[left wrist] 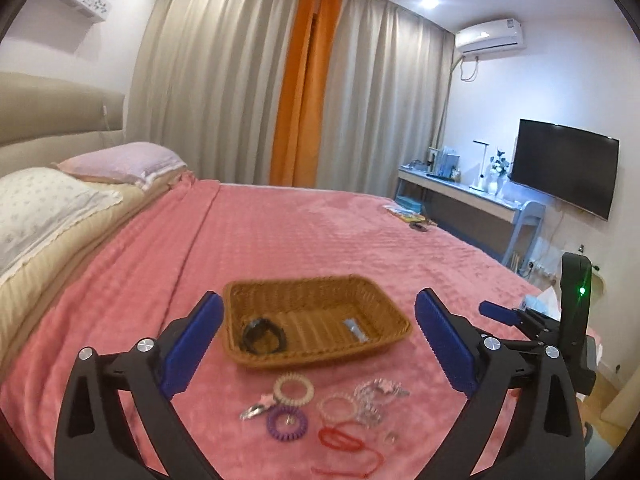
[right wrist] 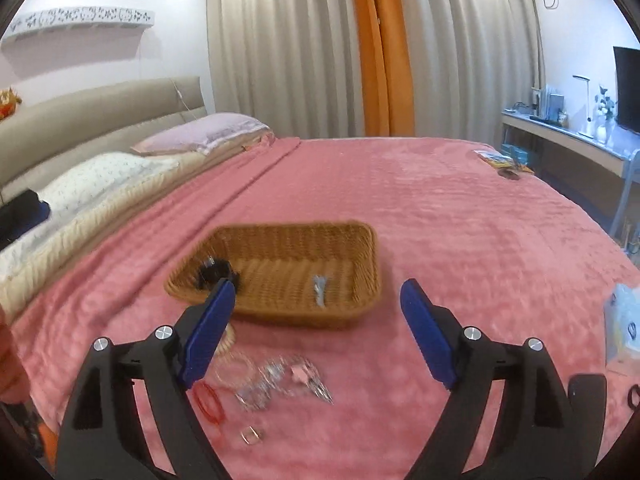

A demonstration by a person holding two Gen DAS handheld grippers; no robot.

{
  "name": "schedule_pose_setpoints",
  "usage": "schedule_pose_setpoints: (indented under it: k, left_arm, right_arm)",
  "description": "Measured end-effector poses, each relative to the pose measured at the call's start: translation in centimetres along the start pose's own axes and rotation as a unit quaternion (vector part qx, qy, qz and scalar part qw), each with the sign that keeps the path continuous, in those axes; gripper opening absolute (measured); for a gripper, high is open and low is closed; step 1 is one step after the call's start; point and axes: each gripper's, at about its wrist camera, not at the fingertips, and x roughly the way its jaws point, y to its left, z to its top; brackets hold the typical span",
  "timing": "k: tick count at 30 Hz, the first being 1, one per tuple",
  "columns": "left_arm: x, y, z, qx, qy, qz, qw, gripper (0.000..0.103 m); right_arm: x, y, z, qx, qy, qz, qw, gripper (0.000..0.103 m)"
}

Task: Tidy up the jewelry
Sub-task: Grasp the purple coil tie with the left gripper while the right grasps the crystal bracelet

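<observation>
Each handheld gripper, the left gripper (left wrist: 318,344) and the right gripper (right wrist: 318,330), had black angular arms, silver round screws and ribbed blue finger pads (left wrist: 446,344).

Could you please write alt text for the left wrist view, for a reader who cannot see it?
An open, empty left claw frames a wicker basket on a pink bedspread, with a black band inside. Loose hair ties and jewelry lie in front of the basket.

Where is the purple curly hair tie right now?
In the left wrist view, the purple spiral hair tie lies on the pink blanket in front of the wicker basket, just below the cream spiral tie and left of the red cord.
</observation>
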Motion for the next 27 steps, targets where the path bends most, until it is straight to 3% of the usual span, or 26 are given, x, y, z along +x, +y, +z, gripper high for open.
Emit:
schedule_pose_setpoints:
  k: [4,8,11,13,15,19,22,27]
  left_arm:
    - [0.6,1.2,-3.2,-0.012,0.017,0.009,0.9998,0.094]
    - [3.4,3.1,-6.2,-0.035,0.064,0.019,0.9972,0.090]
    - [5.7,4.5,-8.0,-0.049,0.102,0.024,0.9933,0.082]
    - [7.4,5.7,-9.1,-0.064,0.136,0.027,0.9883,0.071]
    - [9.1,7.0,-10.5,-0.086,0.169,0.022,0.9816,0.065]
    - [11.7,8.3,-12.8,-0.109,0.229,0.024,0.9669,0.040]
    - [12.7,8.8,-13.9,-0.122,0.252,0.019,0.9598,0.039]
    - [12.6,9.2,-14.1,-0.129,0.251,0.012,0.9593,0.039]
  right_arm:
    - [1.5,-0.8,-2.8,0.003,0.026,-0.004,1.000,0.078]
    - [3.7,-0.9,-4.6,-0.002,0.061,-0.006,0.998,0.061]
    - [5.3,-1.4,-5.5,0.004,0.088,-0.001,0.996,0.050]
    - [6.2,-1.4,-6.2,0.008,0.106,0.007,0.994,0.035]
    - [6.9,-1.4,-6.8,0.008,0.122,0.013,0.992,0.031]
    - [7.7,-1.1,-6.5,0.011,0.139,0.031,0.990,0.031]
    - [9.0,-1.7,-6.3,0.028,0.165,0.049,0.985,0.031]
    - [10.9,-1.6,-6.5,0.025,0.196,0.059,0.979,0.031]
